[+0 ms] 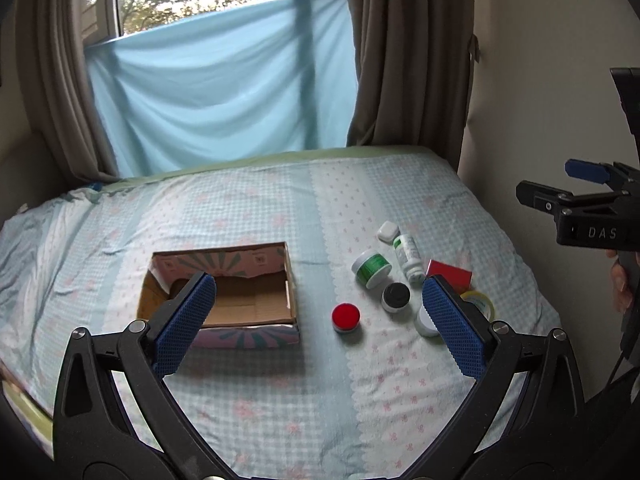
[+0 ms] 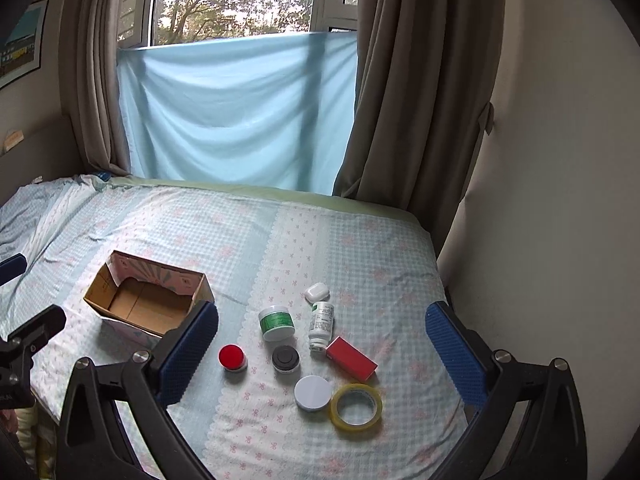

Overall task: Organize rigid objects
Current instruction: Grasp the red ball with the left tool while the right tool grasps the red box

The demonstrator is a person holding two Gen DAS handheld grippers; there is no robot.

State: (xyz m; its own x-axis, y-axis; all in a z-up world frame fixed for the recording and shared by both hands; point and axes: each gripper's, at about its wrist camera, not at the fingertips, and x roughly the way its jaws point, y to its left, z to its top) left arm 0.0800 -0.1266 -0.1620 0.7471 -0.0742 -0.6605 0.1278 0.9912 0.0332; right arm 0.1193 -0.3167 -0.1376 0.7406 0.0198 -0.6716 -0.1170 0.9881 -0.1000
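An open, empty cardboard box (image 1: 224,292) (image 2: 148,300) sits on the bed. To its right lie a red-lidded jar (image 1: 346,317) (image 2: 232,357), a black-lidded jar (image 1: 396,297) (image 2: 285,359), a green-labelled jar (image 1: 372,268) (image 2: 277,323), a white bottle on its side (image 1: 409,258) (image 2: 321,326), a white earbud case (image 1: 388,231) (image 2: 317,292), a red box (image 1: 449,273) (image 2: 351,358), a white-lidded jar (image 2: 313,393) and a tape roll (image 2: 355,406). My left gripper (image 1: 320,320) is open above the bed. My right gripper (image 2: 322,344) is open above the items.
The bed (image 2: 360,248) has a checked blue sheet. A wall (image 2: 540,200) runs along its right side; curtains (image 2: 420,80) and a blue cloth (image 2: 240,112) hang at the far end. The right gripper also shows at the right edge of the left wrist view (image 1: 580,208).
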